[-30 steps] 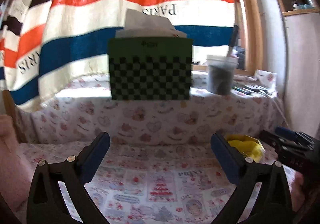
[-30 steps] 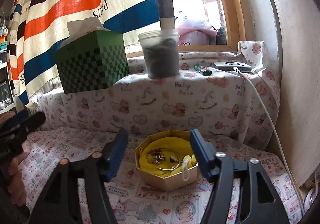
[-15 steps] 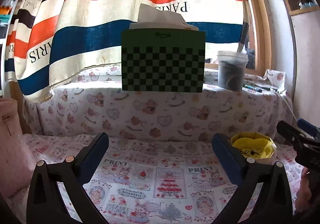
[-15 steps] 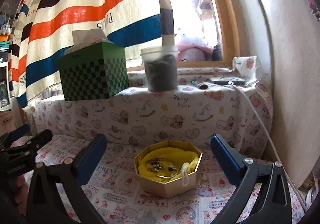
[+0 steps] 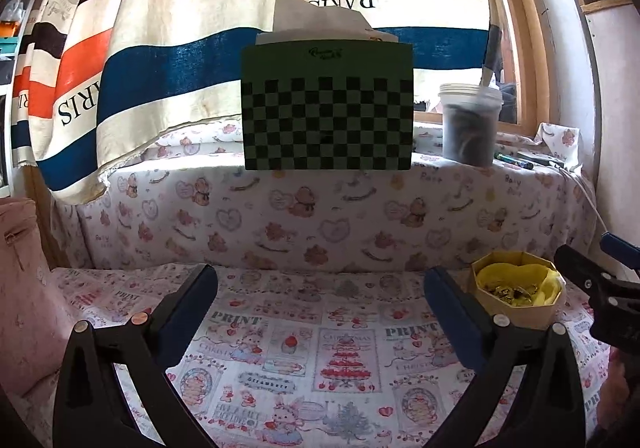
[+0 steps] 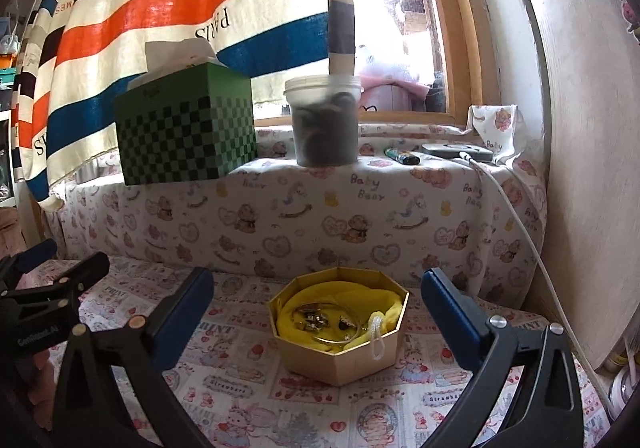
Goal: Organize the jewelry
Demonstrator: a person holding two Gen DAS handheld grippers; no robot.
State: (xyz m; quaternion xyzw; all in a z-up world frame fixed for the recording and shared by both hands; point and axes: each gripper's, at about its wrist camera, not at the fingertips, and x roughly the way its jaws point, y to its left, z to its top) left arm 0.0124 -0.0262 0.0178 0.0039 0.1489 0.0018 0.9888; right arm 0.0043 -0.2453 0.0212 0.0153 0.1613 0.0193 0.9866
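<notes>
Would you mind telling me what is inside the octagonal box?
The box holds a yellow cloth with gold jewelry and a thin bangle on it. Anything beneath the cloth is hidden.

Glaring daylight from the window (image 6: 404, 28), dim fisheye-bent edges.

An octagonal box (image 6: 339, 352) with tan outer walls and a gold-coloured inner rim stands upright and open on the patterned cloth (image 6: 248, 388), close to the cloth-covered ledge behind it. A yellow fabric pouch (image 6: 320, 296) lines the inside, and its white drawstring (image 6: 376, 332) hangs over the front rim. On the pouch lie a thin metal bangle (image 6: 352, 332) and several small gold-coloured jewelry pieces (image 6: 312, 318); their individual types cannot be determined.
</notes>
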